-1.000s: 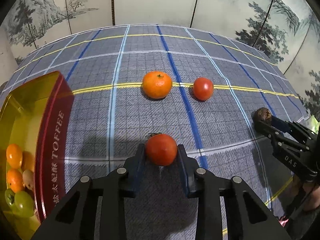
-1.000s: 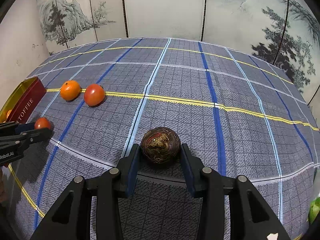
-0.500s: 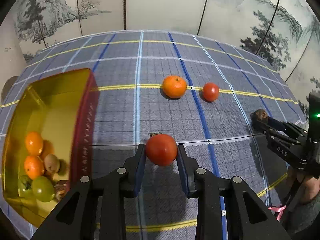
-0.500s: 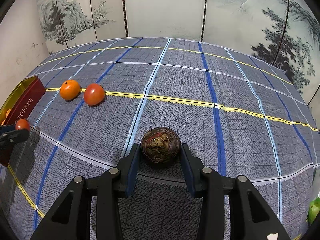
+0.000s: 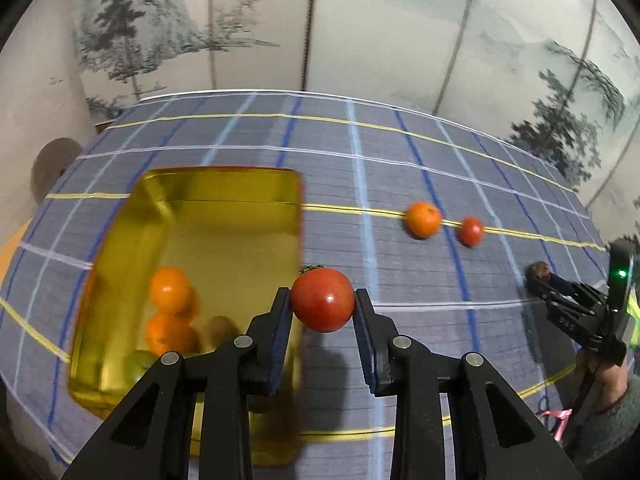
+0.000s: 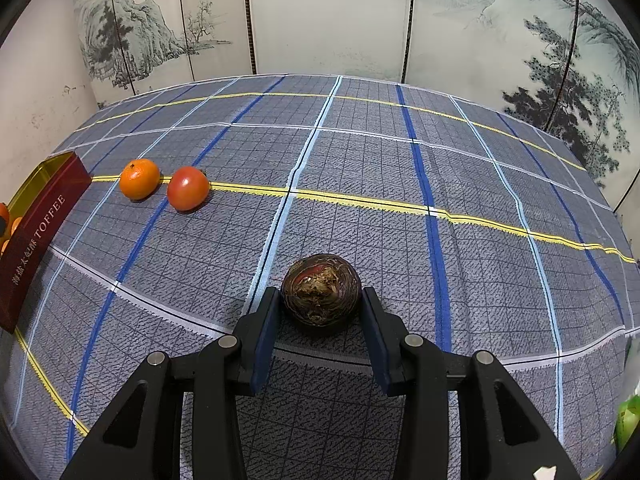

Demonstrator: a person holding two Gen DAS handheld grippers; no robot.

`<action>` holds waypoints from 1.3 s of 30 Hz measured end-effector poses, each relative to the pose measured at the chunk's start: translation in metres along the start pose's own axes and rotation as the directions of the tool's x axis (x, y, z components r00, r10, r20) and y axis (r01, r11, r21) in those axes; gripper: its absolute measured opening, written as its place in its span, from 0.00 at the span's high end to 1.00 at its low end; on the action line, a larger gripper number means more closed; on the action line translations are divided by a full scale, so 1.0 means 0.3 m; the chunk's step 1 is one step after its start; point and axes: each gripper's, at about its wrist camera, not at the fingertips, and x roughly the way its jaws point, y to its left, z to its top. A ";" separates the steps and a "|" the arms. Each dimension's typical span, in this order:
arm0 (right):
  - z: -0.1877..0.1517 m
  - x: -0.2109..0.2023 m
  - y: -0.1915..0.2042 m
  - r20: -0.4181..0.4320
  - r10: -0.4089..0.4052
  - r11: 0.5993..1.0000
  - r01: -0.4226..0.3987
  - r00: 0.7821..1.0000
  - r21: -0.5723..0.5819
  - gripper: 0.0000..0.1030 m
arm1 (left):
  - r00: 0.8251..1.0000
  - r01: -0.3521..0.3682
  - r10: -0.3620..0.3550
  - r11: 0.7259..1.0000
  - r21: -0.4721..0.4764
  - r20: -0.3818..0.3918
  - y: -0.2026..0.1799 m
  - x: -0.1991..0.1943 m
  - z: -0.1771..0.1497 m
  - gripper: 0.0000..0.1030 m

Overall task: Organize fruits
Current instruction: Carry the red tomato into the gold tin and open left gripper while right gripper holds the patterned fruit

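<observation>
Tomato (image 5: 322, 299) now beside toffee tin (image 5: 120, 280), lifted.

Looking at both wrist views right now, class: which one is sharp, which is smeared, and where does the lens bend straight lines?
Left wrist view: motion-smeared, the gold tin and fruit inside it soft, the tomato in the left claw crisp. Right wrist view: sharp throughout, weave visible around the dark round fruit. Both: fisheye bows the tablecloth stripes, dark corners.

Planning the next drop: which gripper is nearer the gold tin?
Left. The left gripper, holding a tomato, is at the gold tin's edge; the right gripper is farther across the cloth.
</observation>
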 end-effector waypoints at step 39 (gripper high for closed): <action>0.001 -0.001 0.003 -0.001 -0.003 1.000 0.003 1.000 -0.002 0.63 | 0.990 -0.126 0.114 0.980 -0.153 -0.086 0.399 0.042 -0.074 0.69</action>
